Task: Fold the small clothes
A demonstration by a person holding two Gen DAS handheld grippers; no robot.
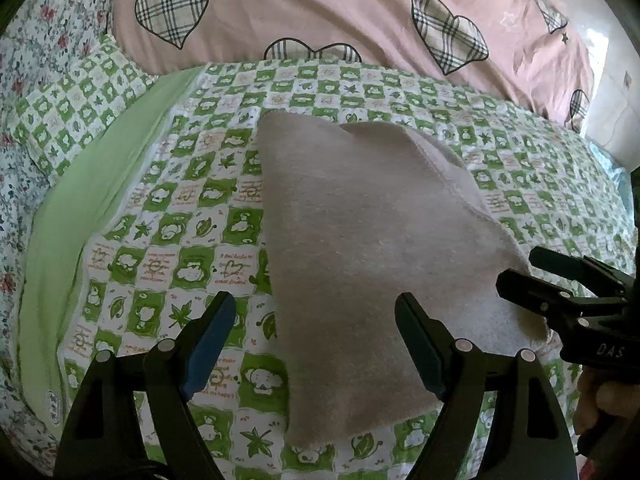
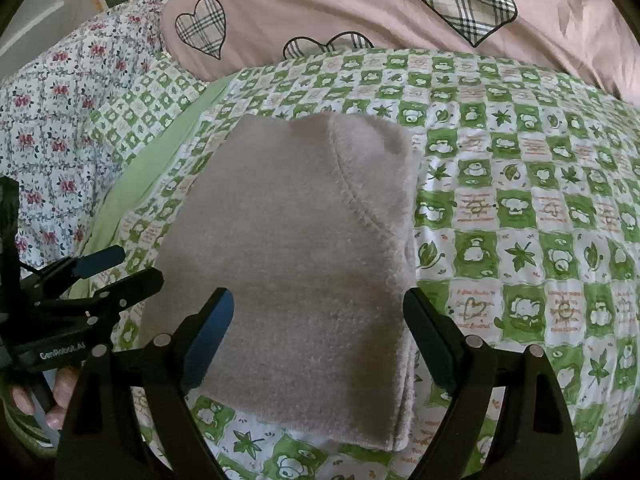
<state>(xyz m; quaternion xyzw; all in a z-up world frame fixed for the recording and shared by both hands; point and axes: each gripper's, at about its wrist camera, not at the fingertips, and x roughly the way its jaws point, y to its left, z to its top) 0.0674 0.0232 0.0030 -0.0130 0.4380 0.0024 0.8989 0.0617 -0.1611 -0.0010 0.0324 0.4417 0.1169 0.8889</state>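
A small beige fleece garment [image 1: 360, 248] lies folded into a compact stack on the green-and-white checked bedspread [image 1: 168, 216]. It also shows in the right wrist view [image 2: 296, 256], with a curved seam across its upper right. My left gripper [image 1: 316, 340] is open and empty, hovering over the garment's near left edge. My right gripper [image 2: 320, 336] is open and empty over the garment's near edge. The right gripper also shows in the left wrist view [image 1: 520, 268] at the garment's right edge. The left gripper shows in the right wrist view [image 2: 128, 268], left of the garment.
A pink quilt with plaid hearts [image 1: 320, 20] is bunched behind the garment. A floral sheet [image 1: 36, 60] lies at the left. A pale green strip of fabric [image 1: 80, 208] runs along the bedspread's left edge.
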